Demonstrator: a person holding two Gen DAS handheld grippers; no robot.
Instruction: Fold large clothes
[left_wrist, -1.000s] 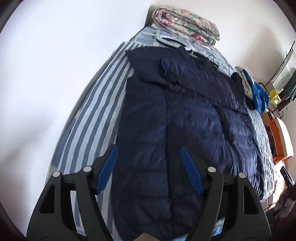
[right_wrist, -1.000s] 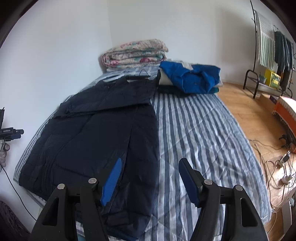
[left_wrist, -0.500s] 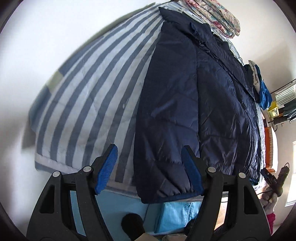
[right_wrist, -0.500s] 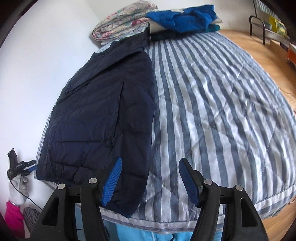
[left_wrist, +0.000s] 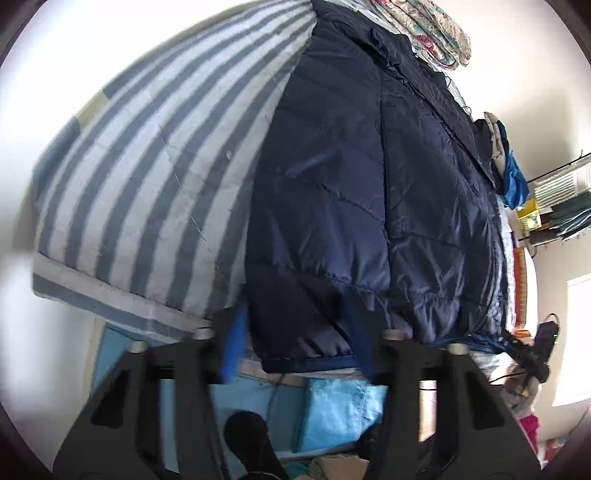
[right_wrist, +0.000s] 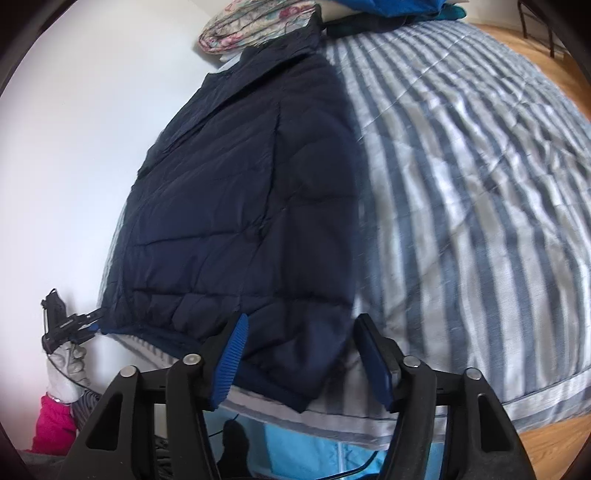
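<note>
A dark navy quilted jacket (left_wrist: 369, 206) lies flat on the bed (left_wrist: 155, 177), its shiny, puffy fabric stitched into slanted panels and faintly crinkled where it catches the light. Its long axis runs along the bed: the collar points toward the head end, where a folded floral quilt (left_wrist: 436, 33) sits by the wall, and the gathered hem lies at the foot edge, spilling a little over it. The bedspread is a soft, lightly rumpled cotton in blue and white stripes with a plain band along its border. The jacket keeps to the wall side of the bed, with bare stripes between it and the wall and a much wider bare stretch on the room side. At the foot edge the left gripper (left_wrist: 295, 347) has its black arms and ribbed blue pads on either side of the hem's wall-side corner; its jaws have just been closing, the fabric is between them, and the pads (left_wrist: 232, 347) sit at the cloth's edges, though blur keeps me from telling whether they pinch it. Farther along the same edge the right gripper (right_wrist: 303, 354) straddles the other corner of the hem, jaws also just narrowing but still apart, with the fabric between and clear gaps beside the pads (right_wrist: 232, 354). A heap of bright blue clothes (right_wrist: 399, 7) rests at the head end beside the quilt.
</note>
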